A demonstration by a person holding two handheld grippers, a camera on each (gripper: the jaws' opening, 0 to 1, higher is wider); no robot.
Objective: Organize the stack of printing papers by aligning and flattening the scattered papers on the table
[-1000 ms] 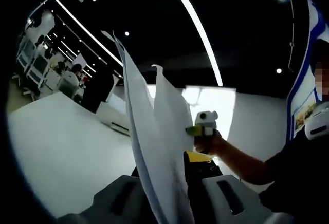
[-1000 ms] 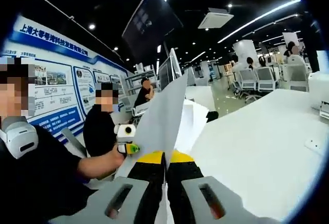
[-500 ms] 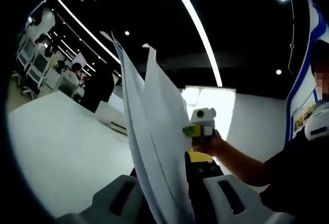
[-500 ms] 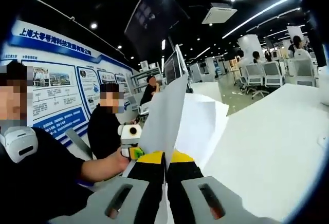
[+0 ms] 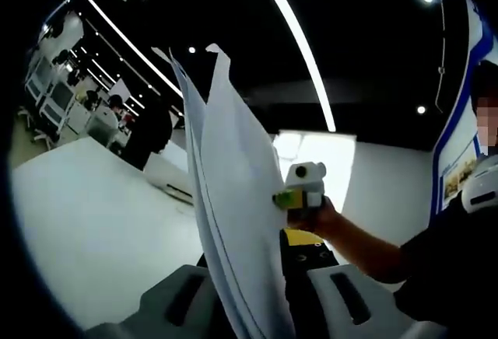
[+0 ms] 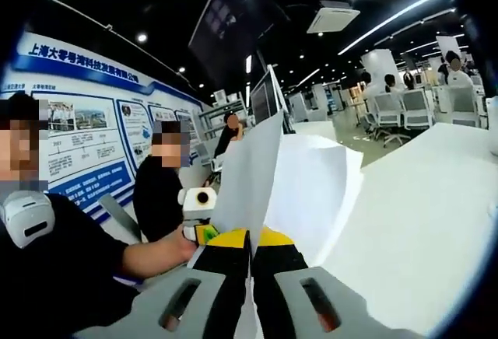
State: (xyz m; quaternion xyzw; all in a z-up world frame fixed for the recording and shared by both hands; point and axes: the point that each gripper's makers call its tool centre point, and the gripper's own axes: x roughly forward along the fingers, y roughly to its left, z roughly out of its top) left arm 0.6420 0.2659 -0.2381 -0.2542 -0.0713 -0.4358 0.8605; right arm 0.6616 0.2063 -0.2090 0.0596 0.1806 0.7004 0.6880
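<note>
Overhead, ceiling light strips [image 5: 299,43] above white table [image 6: 420,230].

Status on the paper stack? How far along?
Done: sheets gathered off the white table. In hand: both hand-held grippers, left and right, clamp the upright papers, whose top edges look uneven. Left: square the edges and lay the stack flat.

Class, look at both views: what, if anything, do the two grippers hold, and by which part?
Both hold the papers, lifted off the table: the right gripper and the left gripper each clamp the sheets at their near edge.
</note>
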